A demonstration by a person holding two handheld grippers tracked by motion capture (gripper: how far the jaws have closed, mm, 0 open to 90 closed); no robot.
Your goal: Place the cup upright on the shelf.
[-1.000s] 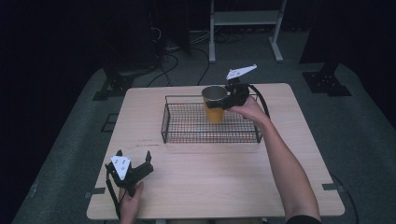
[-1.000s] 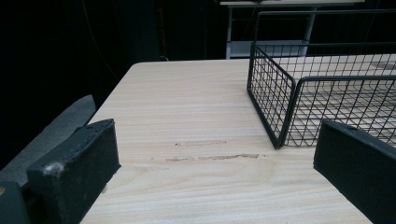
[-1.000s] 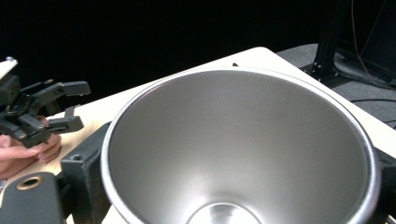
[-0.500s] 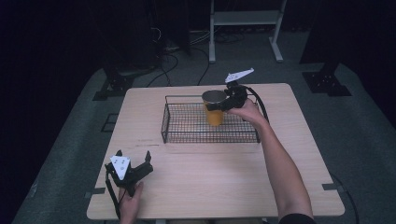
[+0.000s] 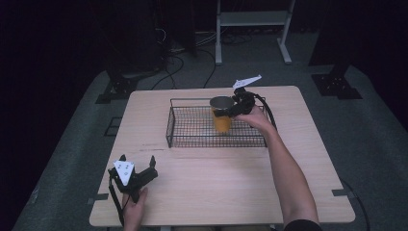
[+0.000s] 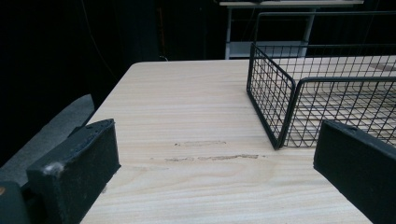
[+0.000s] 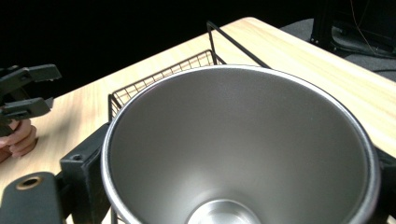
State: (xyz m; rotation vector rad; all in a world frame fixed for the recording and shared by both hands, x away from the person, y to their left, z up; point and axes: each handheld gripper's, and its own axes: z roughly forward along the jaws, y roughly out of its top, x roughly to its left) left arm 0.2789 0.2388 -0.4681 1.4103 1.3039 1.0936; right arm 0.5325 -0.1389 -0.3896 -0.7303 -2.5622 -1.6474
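An orange cup [image 5: 222,120] with a steel inside [image 7: 243,140] stands upright within the black wire basket [image 5: 169,126], toward its back right. My right gripper [image 5: 226,109] is shut on the cup's rim, one jaw on each side of it in the right gripper view. I cannot tell whether the cup touches the basket floor. My left gripper [image 5: 138,160] rests at the table's front left, open with nothing between its jaws [image 6: 215,163]. The basket's near corner [image 6: 280,93] lies ahead of it to the right.
The light wood table [image 5: 207,192] has bare room in front of the basket and at the left. A white metal stand [image 5: 250,19] and cables are on the floor beyond the far edge. The other hand's gripper [image 7: 23,93] appears far off in the right gripper view.
My right gripper has brought the cup a little lower and nearer inside the basket. The left gripper has stayed where it was.
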